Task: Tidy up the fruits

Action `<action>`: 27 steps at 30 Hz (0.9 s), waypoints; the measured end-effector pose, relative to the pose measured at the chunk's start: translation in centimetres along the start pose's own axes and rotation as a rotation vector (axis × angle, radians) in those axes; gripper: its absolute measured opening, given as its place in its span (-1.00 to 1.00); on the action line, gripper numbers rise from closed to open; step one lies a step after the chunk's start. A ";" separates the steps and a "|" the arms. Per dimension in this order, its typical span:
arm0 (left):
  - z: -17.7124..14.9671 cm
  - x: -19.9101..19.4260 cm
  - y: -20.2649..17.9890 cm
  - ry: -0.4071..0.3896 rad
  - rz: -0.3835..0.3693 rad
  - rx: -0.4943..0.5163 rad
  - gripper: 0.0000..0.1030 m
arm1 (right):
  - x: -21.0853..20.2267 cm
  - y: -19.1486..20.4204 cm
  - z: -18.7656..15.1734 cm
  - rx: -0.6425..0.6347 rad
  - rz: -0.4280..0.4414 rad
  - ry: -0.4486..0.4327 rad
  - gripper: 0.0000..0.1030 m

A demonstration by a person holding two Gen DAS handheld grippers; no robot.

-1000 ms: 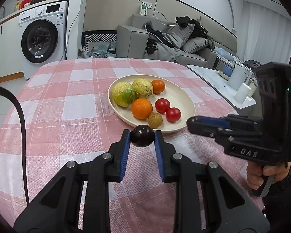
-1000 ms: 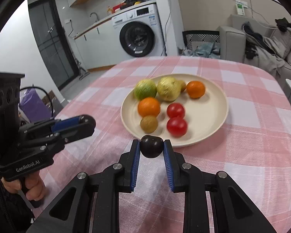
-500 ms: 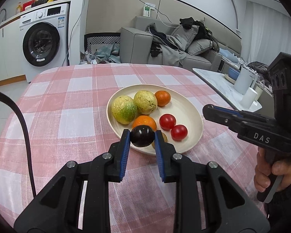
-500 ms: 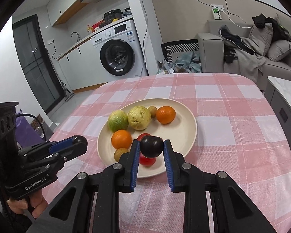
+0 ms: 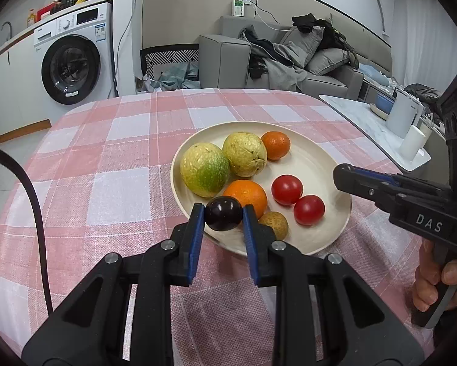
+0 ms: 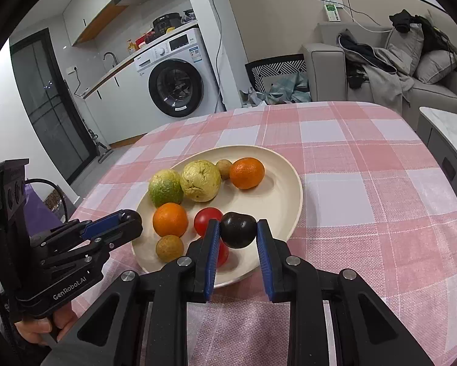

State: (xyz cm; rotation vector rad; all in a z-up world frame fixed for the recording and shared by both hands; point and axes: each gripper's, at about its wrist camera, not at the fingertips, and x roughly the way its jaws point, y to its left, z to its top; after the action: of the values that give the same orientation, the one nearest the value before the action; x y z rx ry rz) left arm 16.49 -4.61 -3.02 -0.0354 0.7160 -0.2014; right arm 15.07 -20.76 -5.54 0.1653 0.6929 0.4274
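Holding one dark plum in our left gripper and another dark plum in our right gripper, we pinch both tight above the near rim of the cream plate, beside oranges and tomatoes.

Both grippers are in over the plate now: the left gripper carries its dark plum past the near rim, the right gripper brings its dark fruit, perhaps another plum, above the tomatoes.
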 end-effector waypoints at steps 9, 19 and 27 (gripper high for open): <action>0.9 0.7 1.3 -0.020 0.029 -0.052 -0.56 | 0.6 -0.2 0.0 -0.003 -0.027 -0.006 -0.51; 1.0 1.1 1.6 -0.013 0.027 -0.059 -0.56 | 0.7 -0.6 0.1 0.013 -0.037 0.000 -0.45; 0.8 -0.7 1.6 -0.054 0.037 -0.046 -0.19 | -0.9 -0.7 0.1 0.001 -0.072 -0.048 0.08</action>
State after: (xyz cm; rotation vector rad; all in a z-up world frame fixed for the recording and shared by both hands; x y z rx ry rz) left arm 16.77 -2.96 -2.19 -0.0718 0.6674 -0.1483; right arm 14.77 -21.83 -5.12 0.1509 0.6504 0.3526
